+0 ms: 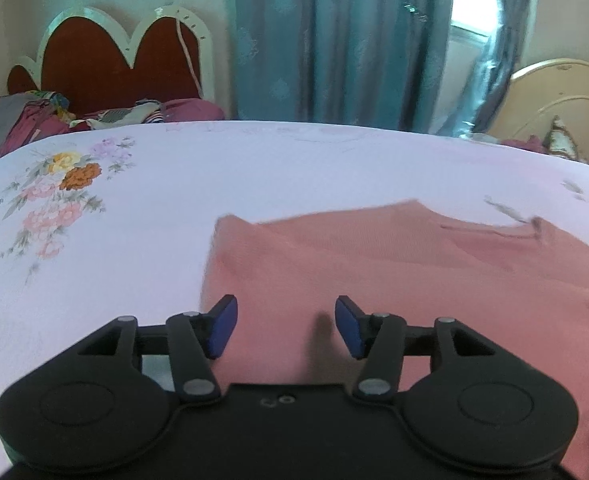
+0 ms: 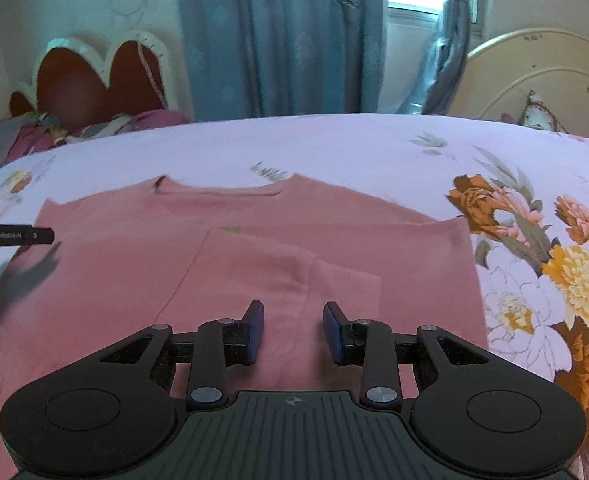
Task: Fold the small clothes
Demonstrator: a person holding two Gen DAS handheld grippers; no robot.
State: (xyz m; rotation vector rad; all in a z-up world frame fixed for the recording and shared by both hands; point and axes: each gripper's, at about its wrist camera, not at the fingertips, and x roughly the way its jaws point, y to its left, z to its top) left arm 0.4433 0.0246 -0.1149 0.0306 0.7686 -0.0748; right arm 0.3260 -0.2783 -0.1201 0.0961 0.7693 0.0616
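A home bedroom: floral bedsheet (image 1: 214,184), padded headboard (image 1: 106,60), blue curtains (image 1: 334,40).

A plain salmon-pink shirt (image 2: 254,240) lies on my pale lilac sheet (image 1: 254,168) printed with orange, yellow and pink flowers; teal curtains (image 1: 334,40) behind, my blue pads (image 2: 256,332) on black

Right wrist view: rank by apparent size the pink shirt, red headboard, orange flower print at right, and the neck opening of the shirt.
1. pink shirt, by far the largest.
2. red headboard, though it stands farther back, so its true size is unsure.
3. orange flower print.
4. neck opening: a thin strip, close to the flower print in area.
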